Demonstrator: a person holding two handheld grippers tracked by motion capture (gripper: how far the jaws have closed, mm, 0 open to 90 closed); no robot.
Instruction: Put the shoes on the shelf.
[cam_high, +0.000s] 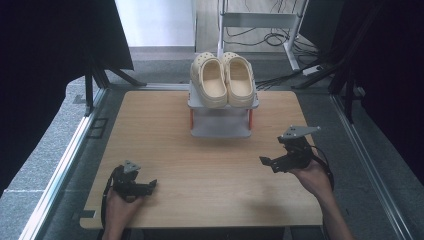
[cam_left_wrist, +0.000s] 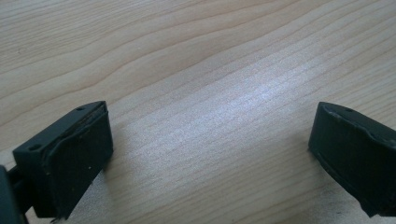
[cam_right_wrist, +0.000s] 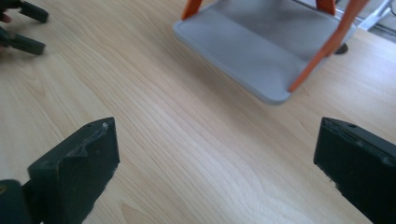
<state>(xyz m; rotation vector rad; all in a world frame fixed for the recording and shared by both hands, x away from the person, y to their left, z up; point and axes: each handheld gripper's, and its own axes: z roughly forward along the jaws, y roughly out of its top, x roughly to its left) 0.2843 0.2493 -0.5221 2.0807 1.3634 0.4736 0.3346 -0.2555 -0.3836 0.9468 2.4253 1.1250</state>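
A pair of cream clogs (cam_high: 222, 80) sits side by side on the top shelf of a small grey two-tier rack (cam_high: 220, 131) with orange legs, at the far middle of the wooden table (cam_high: 200, 165). My left gripper (cam_high: 145, 187) rests low at the near left, open, with bare wood between its jaws (cam_left_wrist: 210, 144). My right gripper (cam_high: 272, 152) hovers at the right, nearer than the rack, open and holding nothing (cam_right_wrist: 217, 154). The right gripper view looks toward the rack's lower shelf (cam_right_wrist: 261, 46), which carries nothing, and the left gripper (cam_right_wrist: 23, 28) appears far off.
Black curtains hang on both sides. A metal frame rail (cam_high: 65, 160) runs along the table's left edge. Beyond the table are a white stand (cam_high: 260, 20) and cables (cam_high: 280, 37) on the floor. Open wood lies between the two grippers.
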